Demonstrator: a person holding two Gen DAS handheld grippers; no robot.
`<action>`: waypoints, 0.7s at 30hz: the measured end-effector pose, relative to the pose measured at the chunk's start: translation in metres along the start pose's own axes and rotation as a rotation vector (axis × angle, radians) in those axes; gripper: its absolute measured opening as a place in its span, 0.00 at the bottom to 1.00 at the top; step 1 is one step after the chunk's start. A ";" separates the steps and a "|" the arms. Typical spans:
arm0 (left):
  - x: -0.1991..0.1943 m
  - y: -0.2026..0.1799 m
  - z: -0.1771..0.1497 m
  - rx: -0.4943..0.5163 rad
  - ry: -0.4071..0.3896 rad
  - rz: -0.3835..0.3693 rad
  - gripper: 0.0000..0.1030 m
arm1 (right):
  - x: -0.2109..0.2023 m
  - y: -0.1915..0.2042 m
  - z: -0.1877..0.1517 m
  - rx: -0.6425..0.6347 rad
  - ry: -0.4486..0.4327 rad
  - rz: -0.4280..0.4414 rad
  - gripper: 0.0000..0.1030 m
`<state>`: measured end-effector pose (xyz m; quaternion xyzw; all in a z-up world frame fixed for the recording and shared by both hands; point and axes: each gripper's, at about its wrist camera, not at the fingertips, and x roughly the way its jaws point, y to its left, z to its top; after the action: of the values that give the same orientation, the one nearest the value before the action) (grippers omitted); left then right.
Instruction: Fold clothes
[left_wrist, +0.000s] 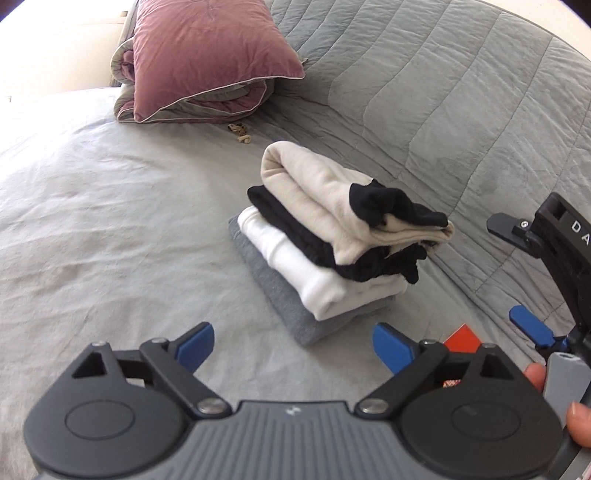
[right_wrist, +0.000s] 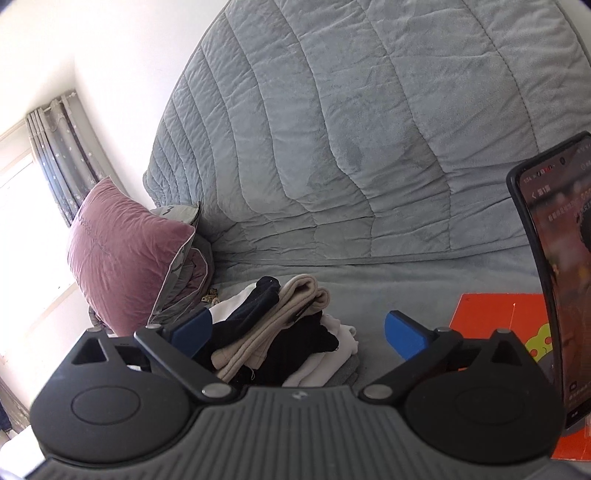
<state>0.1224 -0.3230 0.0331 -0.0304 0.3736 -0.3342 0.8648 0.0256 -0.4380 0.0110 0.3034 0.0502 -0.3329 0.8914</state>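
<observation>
1. Since four folded garments sit in one stack (left_wrist: 332, 251) on the bed (left_wrist: 110, 221) — grey, white, black, cream — the folding looks done or nearly so.
2. Both the left gripper (left_wrist: 293, 349) and right gripper (right_wrist: 299, 330) stand with jaws wide, holding nothing.
3. No loose garment shows — what remains is unclear.

You have a stack of folded clothes (left_wrist: 328, 251) lying on the grey bed sheet (left_wrist: 110, 221): 4 layers, with a grey piece (left_wrist: 291, 314) at the bottom, a white one (left_wrist: 314, 280) on it, a black one (left_wrist: 295, 229) above, and a cream garment (left_wrist: 314, 192) with black trim on top, slightly askew.
</observation>
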 end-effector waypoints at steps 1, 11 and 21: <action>-0.001 0.000 -0.004 -0.001 0.009 0.017 0.93 | -0.001 0.001 -0.001 -0.019 0.008 -0.003 1.00; -0.012 0.004 -0.020 0.006 0.046 0.178 0.99 | 0.003 0.007 -0.018 -0.159 0.208 -0.050 1.00; -0.029 0.008 -0.044 0.027 0.124 0.308 0.99 | -0.015 0.014 -0.027 -0.238 0.230 -0.048 1.00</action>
<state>0.0833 -0.2908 0.0174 0.0597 0.4218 -0.2041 0.8814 0.0257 -0.4058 0.0007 0.2306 0.1983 -0.3088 0.9012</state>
